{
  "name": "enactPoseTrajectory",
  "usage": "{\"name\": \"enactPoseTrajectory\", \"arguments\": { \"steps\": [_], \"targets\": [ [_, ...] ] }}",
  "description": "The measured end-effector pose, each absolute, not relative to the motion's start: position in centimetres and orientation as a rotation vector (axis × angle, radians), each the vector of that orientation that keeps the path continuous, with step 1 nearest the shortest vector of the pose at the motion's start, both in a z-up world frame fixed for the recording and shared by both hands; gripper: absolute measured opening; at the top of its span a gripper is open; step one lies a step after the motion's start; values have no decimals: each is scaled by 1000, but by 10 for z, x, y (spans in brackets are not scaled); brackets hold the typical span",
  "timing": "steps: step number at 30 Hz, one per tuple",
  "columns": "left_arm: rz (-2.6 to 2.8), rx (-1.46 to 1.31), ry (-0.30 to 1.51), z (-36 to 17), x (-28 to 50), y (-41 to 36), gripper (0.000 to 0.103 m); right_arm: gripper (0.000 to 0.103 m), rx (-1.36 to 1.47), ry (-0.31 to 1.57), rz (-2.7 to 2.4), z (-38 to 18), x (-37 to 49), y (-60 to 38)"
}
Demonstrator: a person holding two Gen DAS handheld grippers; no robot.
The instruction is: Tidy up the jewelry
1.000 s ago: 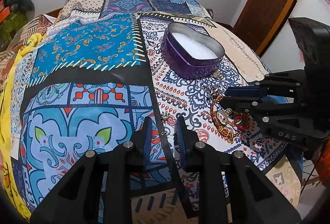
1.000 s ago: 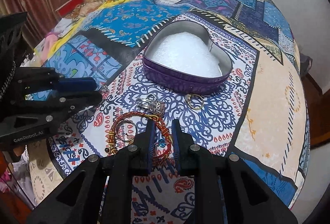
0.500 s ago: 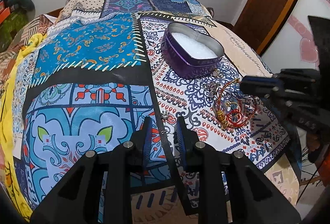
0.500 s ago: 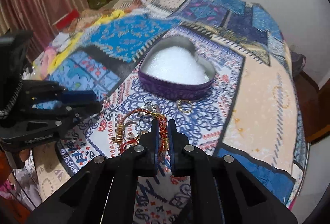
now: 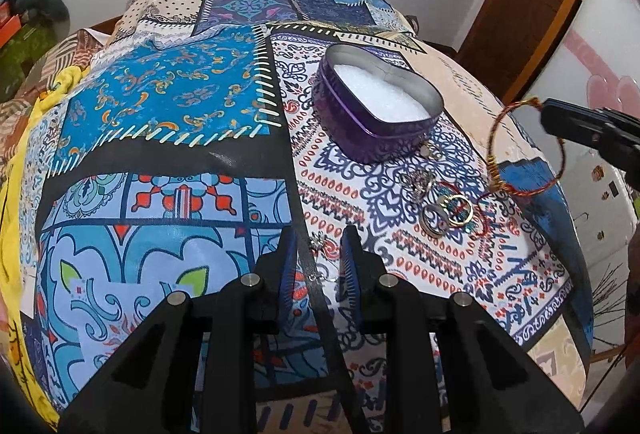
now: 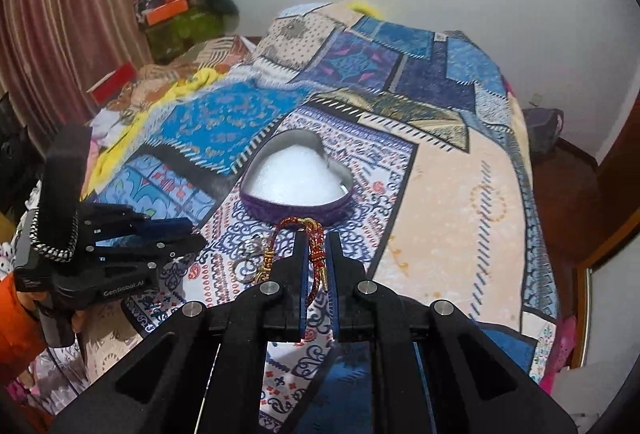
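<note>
The right gripper [image 6: 316, 254] is clamping the red-gold bracelet [image 5: 520, 150] in the air near the heart-shaped tin [image 5: 376, 102], the left gripper [image 5: 318, 258] is hovering slightly apart and empty, and the thin hanging cord may be slipping out if the hand swings.

Open bedspread [image 5: 160, 122] lies clear left of the heart-shaped tin [image 5: 376, 106]. Rings [image 5: 444, 214] and small charms [image 5: 418, 182] crowd the cloth just in front of the tin. The left gripper [image 6: 192, 238] stands beside that cluster, narrowing the approach.
</note>
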State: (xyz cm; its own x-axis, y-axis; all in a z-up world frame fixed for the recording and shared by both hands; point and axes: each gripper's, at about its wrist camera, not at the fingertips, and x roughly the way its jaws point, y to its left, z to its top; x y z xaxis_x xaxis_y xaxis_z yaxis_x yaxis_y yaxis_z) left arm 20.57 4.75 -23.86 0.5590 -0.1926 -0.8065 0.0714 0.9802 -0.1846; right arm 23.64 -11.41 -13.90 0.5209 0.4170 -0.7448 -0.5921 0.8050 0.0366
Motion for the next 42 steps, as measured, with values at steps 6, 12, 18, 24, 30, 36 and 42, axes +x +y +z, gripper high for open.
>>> {"name": "enactPoseTrajectory", "arguments": {
  "steps": [6,12,18,24,30,36,42],
  "targets": [
    [-145,-123,955,-239,207,48,8,7,-214,798,597,-131,235,-121],
    [-145,-114,906,-218,203,49,8,7,-184,762,580,-119,237,-124],
    [-155,-99,817,-183,205,49,8,7,-154,726,570,-110,242,-121],
    [-159,-78,752,-160,214,45,8,7,-135,710,574,-108,249,-115],
    [-168,-71,714,-146,233,43,8,7,-118,712,577,-111,263,-106],
    [-191,-58,697,-143,250,39,8,7,-115,732,595,-120,279,-96],
    [-214,-49,724,-154,267,33,8,7,-129,775,612,-135,291,-84]
  ]
}}
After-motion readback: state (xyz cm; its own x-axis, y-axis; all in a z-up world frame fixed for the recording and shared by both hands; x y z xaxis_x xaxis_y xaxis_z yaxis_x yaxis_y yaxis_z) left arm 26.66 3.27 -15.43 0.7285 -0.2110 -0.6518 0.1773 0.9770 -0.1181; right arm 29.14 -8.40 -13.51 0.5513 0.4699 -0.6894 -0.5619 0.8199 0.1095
